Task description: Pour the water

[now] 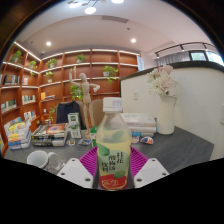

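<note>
A clear plastic bottle (113,145) with a white cap, yellowish liquid and a green and red label stands upright between my fingers, held above the grey table (185,148). My gripper (112,168) is shut on the bottle, with the purple pads (90,160) pressing its lower sides. A white cup (38,158) sits on the table to the left, beyond the left finger.
Wooden shelves (60,85) with plants and boxes fill the back wall. Several packets and boxes (55,133) lie on the table's far left. A white vase with pale flowers (164,105) stands at the right, and a clear container (140,124) is behind the bottle.
</note>
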The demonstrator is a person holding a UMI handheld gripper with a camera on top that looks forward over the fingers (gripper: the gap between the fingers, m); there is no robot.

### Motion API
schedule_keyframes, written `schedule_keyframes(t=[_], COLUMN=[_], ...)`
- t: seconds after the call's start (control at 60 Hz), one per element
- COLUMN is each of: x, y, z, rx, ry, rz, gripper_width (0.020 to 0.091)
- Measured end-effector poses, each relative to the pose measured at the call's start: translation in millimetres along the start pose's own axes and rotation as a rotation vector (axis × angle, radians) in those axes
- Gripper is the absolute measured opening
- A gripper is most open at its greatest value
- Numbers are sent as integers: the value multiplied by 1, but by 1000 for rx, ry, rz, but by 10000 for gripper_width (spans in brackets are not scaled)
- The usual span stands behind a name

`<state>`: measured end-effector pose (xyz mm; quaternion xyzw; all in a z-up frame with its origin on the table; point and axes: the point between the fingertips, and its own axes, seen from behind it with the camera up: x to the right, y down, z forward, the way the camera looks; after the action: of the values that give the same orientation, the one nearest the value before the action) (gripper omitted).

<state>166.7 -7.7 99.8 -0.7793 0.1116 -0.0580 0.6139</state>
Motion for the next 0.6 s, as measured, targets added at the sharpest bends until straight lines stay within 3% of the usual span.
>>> schedule_keyframes(t=[0.133,0.267,0.383,0.6], x=[-2,0,-2,-31], y=[2,4,22,32], z=[0,0,-4,-51], rx=[11,0,-54,-63], ry=[5,23,33,-34], rz=[-22,-26,-49,-82], gripper_width=[409,499,744,849])
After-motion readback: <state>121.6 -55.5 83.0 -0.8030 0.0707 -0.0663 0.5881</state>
